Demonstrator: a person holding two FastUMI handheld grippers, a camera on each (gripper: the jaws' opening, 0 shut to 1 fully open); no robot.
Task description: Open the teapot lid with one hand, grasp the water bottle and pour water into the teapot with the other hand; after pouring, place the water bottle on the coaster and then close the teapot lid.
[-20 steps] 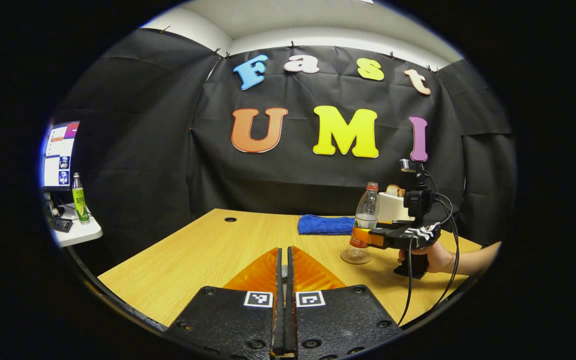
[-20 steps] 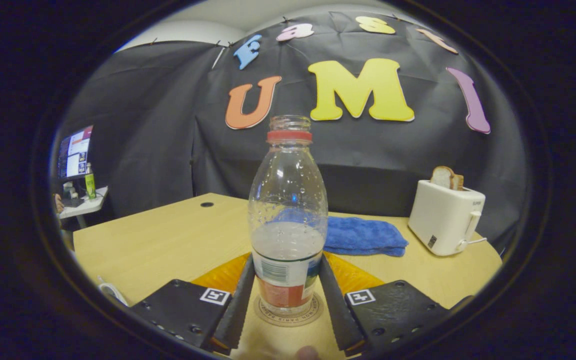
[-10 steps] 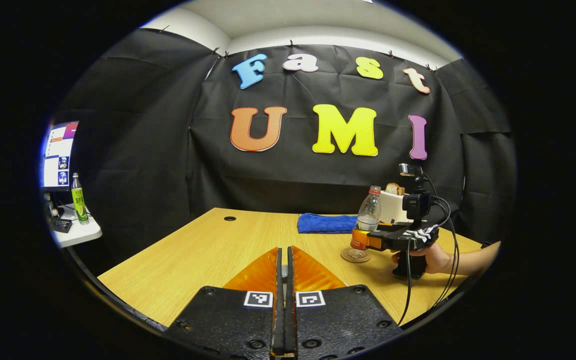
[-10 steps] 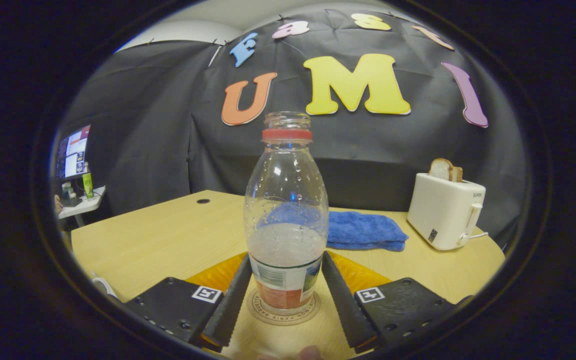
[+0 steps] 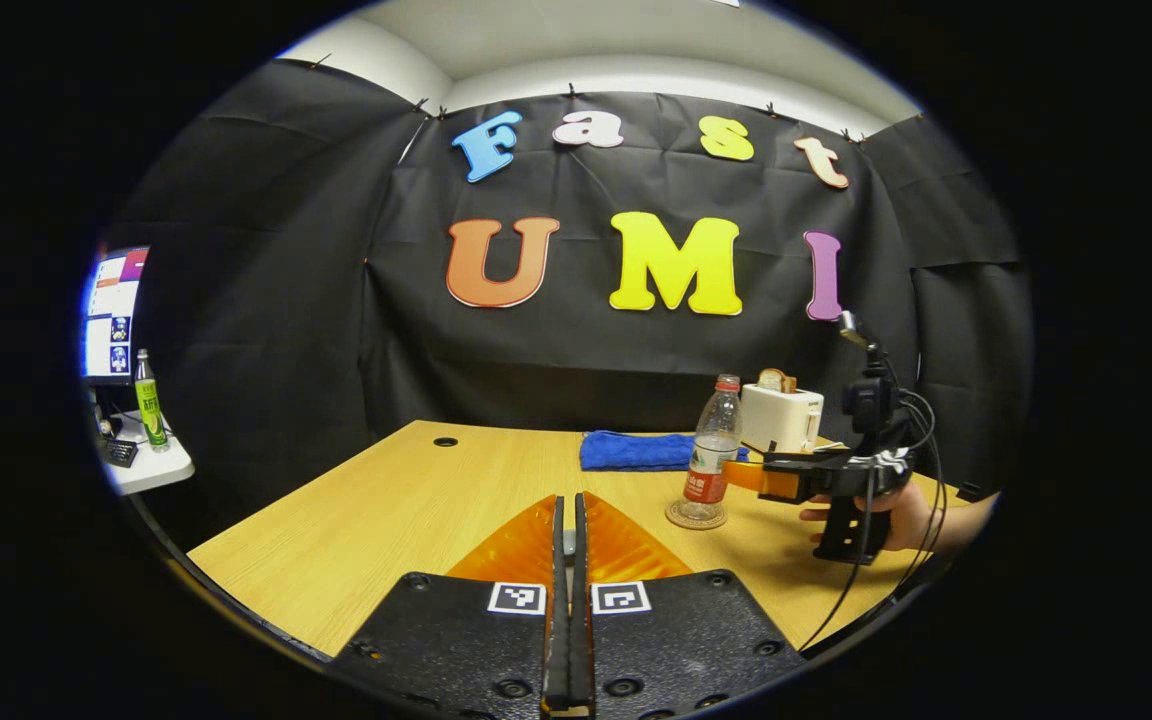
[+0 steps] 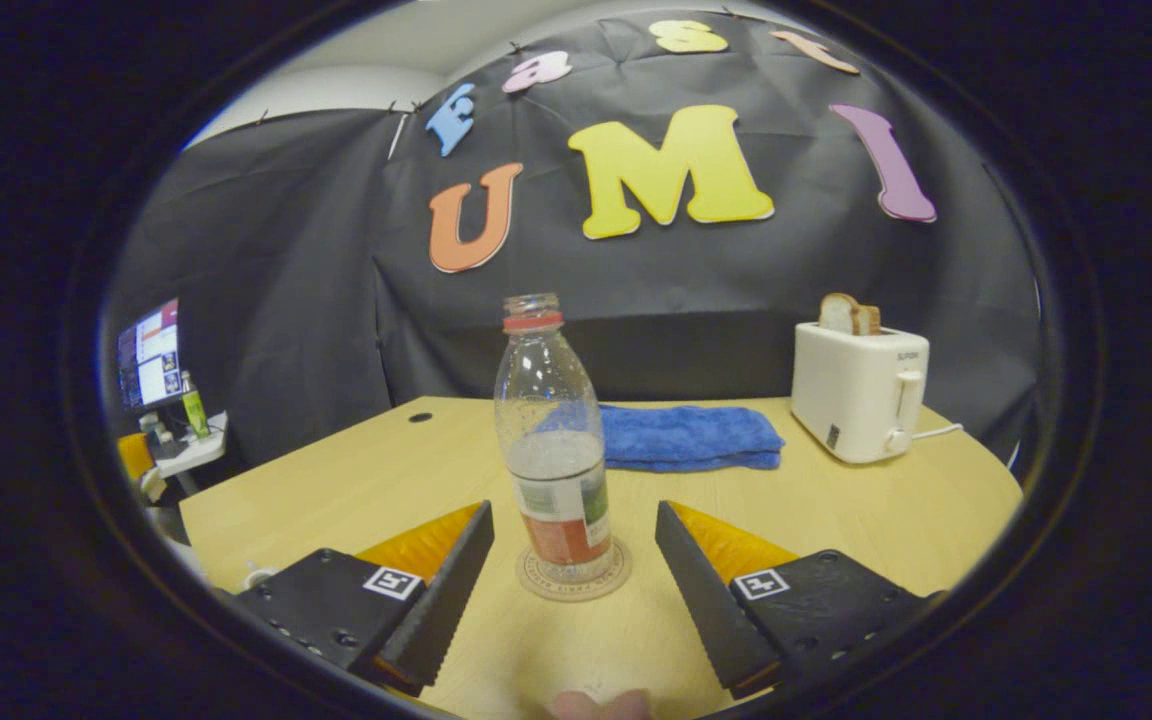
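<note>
In the left gripper view, the hand (image 5: 898, 515) holding the far gripper (image 5: 751, 472) is cut off past the wrist by the picture's edge. The blue cloth (image 6: 688, 436) is partly hidden behind the water bottle (image 6: 554, 470) in the right gripper view. The bottle's label print is too small to tell. The side desk (image 6: 184, 452) and its clutter are tiny and blurred.

Bottle on its coaster, straight ahead of my right gripper

The water bottle (image 6: 553, 440) stands on the coaster (image 6: 573, 580) on the table (image 6: 356, 470); the cloth (image 6: 688, 437) lies behind it, the toaster (image 6: 858, 390) to the cloth's right, bread in it.
</note>
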